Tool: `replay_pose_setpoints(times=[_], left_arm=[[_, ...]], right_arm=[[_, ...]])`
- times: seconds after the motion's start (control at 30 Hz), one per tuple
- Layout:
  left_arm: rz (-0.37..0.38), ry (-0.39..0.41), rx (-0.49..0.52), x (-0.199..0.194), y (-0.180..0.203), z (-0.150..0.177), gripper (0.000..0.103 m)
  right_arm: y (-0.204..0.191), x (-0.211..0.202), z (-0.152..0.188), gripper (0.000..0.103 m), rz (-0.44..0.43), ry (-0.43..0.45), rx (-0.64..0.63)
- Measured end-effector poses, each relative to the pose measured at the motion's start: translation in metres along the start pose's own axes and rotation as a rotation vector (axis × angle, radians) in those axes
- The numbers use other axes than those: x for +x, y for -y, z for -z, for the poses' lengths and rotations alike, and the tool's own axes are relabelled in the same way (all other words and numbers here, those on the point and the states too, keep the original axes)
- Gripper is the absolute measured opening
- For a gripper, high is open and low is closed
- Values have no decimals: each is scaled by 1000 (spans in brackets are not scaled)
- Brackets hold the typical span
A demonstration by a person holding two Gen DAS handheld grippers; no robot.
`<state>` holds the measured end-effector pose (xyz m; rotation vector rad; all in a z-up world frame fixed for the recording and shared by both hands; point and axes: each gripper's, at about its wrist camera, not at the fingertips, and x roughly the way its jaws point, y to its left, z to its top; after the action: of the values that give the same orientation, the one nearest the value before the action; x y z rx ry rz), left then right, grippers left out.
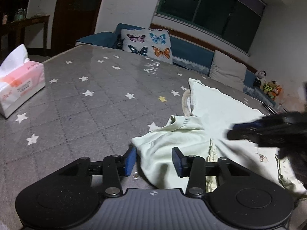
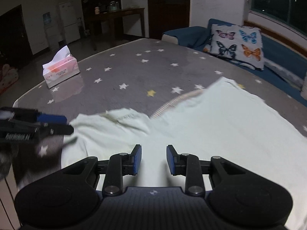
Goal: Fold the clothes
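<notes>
A pale green garment [image 1: 193,134] lies partly folded on a grey star-patterned table [image 1: 92,103]. Its beige ribbed collar [image 1: 185,103] shows at the far side. My left gripper [image 1: 154,159] is open, its blue pads on either side of a bunched sleeve at the garment's near left edge. In the right wrist view the garment [image 2: 211,126] fills the lower right. My right gripper [image 2: 153,158] is open just above the cloth, with nothing between the pads. The right gripper also shows blurred in the left wrist view [image 1: 268,130], and the left gripper shows at the left of the right wrist view [image 2: 55,123].
A pink tissue box [image 1: 17,86] stands at the table's left side and also shows in the right wrist view [image 2: 61,70]. A blue sofa with a butterfly pillow [image 1: 147,44] and a grey cushion [image 1: 227,70] runs behind the table. Plush toys [image 1: 268,86] sit at far right.
</notes>
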<state>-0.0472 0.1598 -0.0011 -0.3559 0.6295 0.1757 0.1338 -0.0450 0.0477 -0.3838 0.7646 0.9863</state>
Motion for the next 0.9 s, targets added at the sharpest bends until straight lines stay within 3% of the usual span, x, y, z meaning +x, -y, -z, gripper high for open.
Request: replay_pose_setpoints(times=[0.13,0.4,0.53,0.63,0.9], left_arm=[[5,-25,15,7,-1,1,31],[27,-47,39,9,-7,4,29],[29,-29,14,5,-10,-1,33],[28,-22,-16,4,-12,-5,44],[9,-54,-85,20,-14,-11,42]], right_arm=[[-8,34,-17,21,-29,-31,-6],[-14,76,-35,19,-29,-53,9],[-11,76,-40,20,-27,-48,39],[-15,69,-41,20,-28,-37,10],[-32,78,-40,20,-52,-59,-33]])
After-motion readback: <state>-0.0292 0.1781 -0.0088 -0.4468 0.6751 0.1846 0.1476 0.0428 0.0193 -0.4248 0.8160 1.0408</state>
